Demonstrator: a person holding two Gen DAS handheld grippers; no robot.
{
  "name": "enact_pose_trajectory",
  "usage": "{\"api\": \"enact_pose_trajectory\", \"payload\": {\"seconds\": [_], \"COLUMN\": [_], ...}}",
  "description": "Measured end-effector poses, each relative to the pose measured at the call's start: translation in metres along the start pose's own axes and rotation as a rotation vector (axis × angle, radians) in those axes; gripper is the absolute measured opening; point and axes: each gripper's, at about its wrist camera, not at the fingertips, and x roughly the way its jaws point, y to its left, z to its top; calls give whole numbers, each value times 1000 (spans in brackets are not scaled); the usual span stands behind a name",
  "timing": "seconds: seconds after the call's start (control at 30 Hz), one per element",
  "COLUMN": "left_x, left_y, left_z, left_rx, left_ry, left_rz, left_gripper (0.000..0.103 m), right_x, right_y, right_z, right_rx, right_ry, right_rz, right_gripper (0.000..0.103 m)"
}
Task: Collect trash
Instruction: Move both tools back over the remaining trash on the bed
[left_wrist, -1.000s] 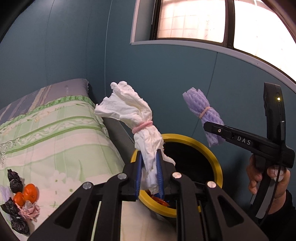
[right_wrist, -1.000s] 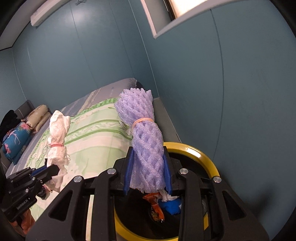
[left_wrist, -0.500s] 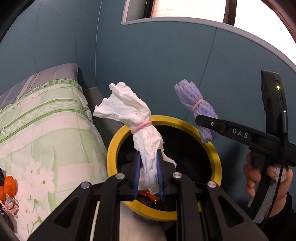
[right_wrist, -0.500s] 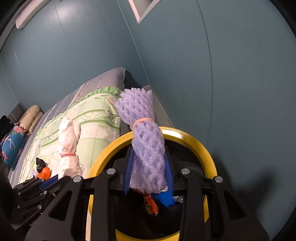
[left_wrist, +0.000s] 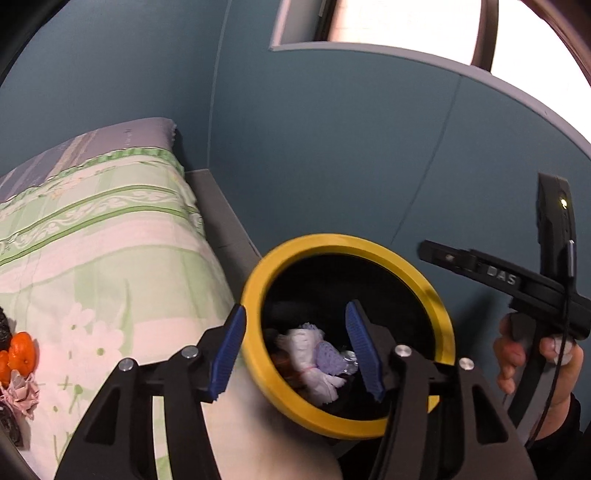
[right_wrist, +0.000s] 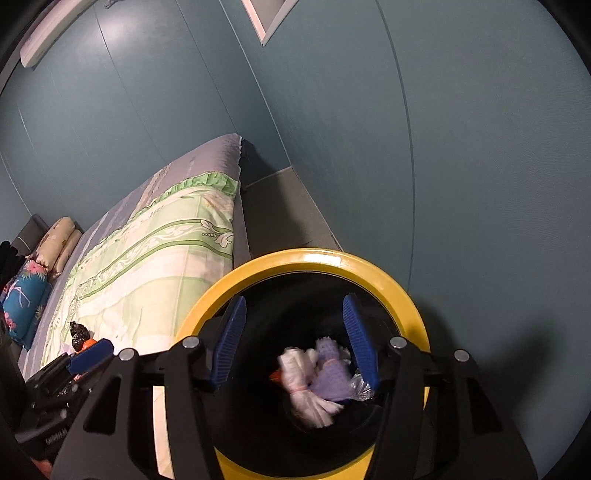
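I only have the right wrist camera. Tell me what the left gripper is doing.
Observer: The left gripper is open and holds nothing. In its own view, one finger sits outside the yellow rim of the bin and the other sits over the opening.
Operator: Now report what lies on the bed beside it.
Observer: A crumpled pink paper lies on the bedspread, just below some orange fruit, at the far left edge of the left wrist view.
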Motion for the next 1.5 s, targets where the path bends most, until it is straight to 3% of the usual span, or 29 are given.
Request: {"api": "enact_pose_trajectory", "payload": {"seconds": [0.27, 0.67, 0.73, 1.13, 1.5], "left_x": [-35, -114, -127, -176, -183], "left_y": [48, 144, 164, 267, 348], "left_z": [6, 1, -2, -42, -80], "left_rx": [-63, -192, -215, -344, -453], "left_ry": [-61, -155, -159, -147, -101], "left_rz": [101, 297, 331, 501, 562], "left_gripper": [65, 86, 86, 87, 87], "right_x": [-12, -13, -12, 0, 26], "right_y": [29, 121, 139, 250, 344], "right_z": [5, 5, 3, -33, -105], "right_rx": [-59, -199, -227, -392, -530], "right_ry": [-37, -55, -51, 14, 162], "right_rz": [52, 188, 216, 365, 509], "right_gripper": [56, 71, 75, 76, 76]}}
